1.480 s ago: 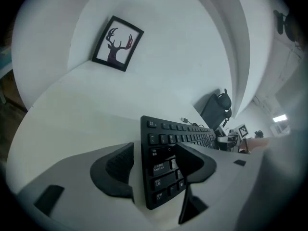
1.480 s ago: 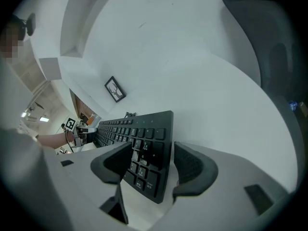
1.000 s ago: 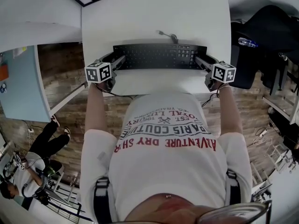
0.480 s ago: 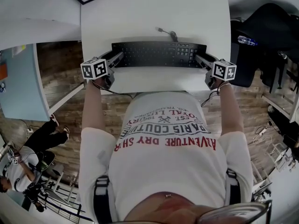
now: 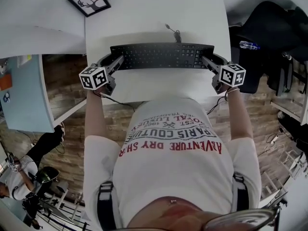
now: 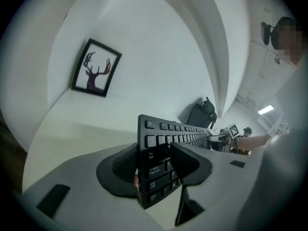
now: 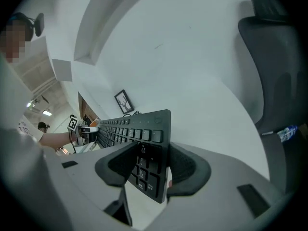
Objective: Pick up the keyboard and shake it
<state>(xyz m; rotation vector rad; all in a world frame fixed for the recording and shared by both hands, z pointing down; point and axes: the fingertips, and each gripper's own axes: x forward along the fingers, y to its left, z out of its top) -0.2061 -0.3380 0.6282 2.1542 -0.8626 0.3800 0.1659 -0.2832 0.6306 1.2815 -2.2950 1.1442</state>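
Note:
A black keyboard (image 5: 161, 56) lies across the white table (image 5: 154, 18), its cable (image 5: 173, 32) trailing to the back. My left gripper (image 5: 115, 60) holds its left end and my right gripper (image 5: 208, 60) its right end. In the left gripper view the keyboard (image 6: 159, 148) stands edge-on between the two pads, and the left gripper's (image 6: 154, 160) jaws are closing and press on it. The right gripper view shows the same: the number-pad end (image 7: 144, 134) sits between the right gripper's (image 7: 149, 162) closing jaws, pads touching both faces.
A framed deer picture (image 5: 89, 0) lies at the table's back left. A black office chair (image 5: 269, 28) and a water bottle (image 5: 249, 45) are to the right. A pale blue board (image 5: 24, 90) stands at the left, and a person (image 5: 19, 177) sits on the floor below it.
Both grippers' jaws have closed onto the keyboard's ends. The keyboard looks slightly larger in the head view, as if raised a little. The left gripper's marker cube has shifted outward to the left.

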